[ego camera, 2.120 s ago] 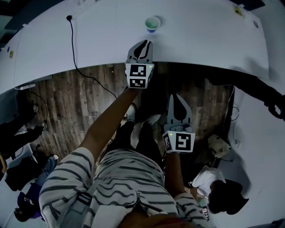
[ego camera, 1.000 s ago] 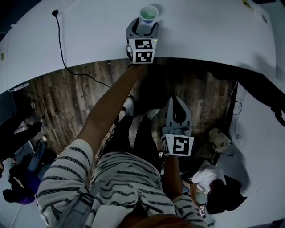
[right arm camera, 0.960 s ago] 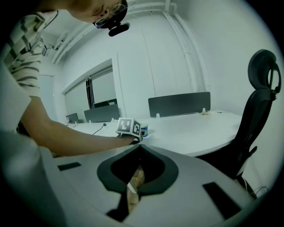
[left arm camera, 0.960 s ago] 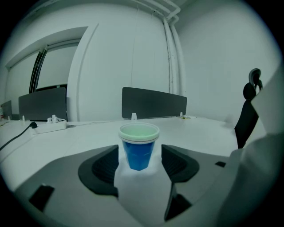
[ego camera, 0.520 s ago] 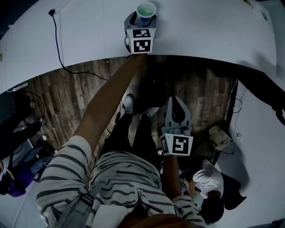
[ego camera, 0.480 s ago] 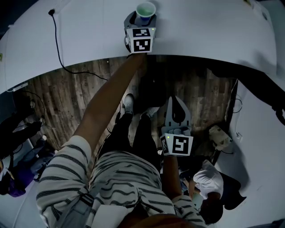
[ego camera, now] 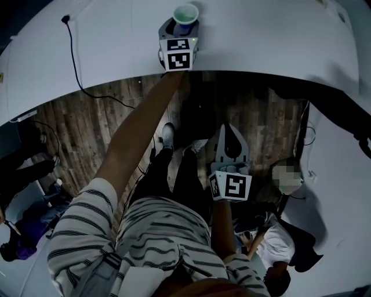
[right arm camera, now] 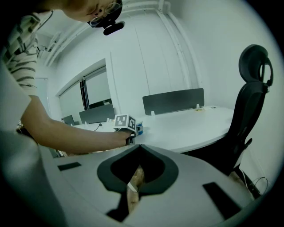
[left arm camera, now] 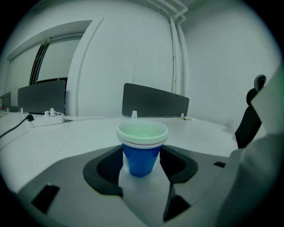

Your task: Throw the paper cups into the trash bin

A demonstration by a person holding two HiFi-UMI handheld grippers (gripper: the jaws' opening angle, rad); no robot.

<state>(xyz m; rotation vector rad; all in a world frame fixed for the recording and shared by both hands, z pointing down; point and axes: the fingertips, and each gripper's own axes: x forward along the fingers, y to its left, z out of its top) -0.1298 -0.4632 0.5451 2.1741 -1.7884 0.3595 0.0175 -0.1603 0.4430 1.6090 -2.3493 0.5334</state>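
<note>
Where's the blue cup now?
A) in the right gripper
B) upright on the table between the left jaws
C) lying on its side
B: the blue cup stands upright on the table between the jaws of the left gripper, which have just been closing, not yet pinching it.

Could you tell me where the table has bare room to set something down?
The white table is bare right of the paper cup, out toward its right end. Left of the cup it is bare up to the black cable. It is tight only around the cup, at the near edge.
</note>
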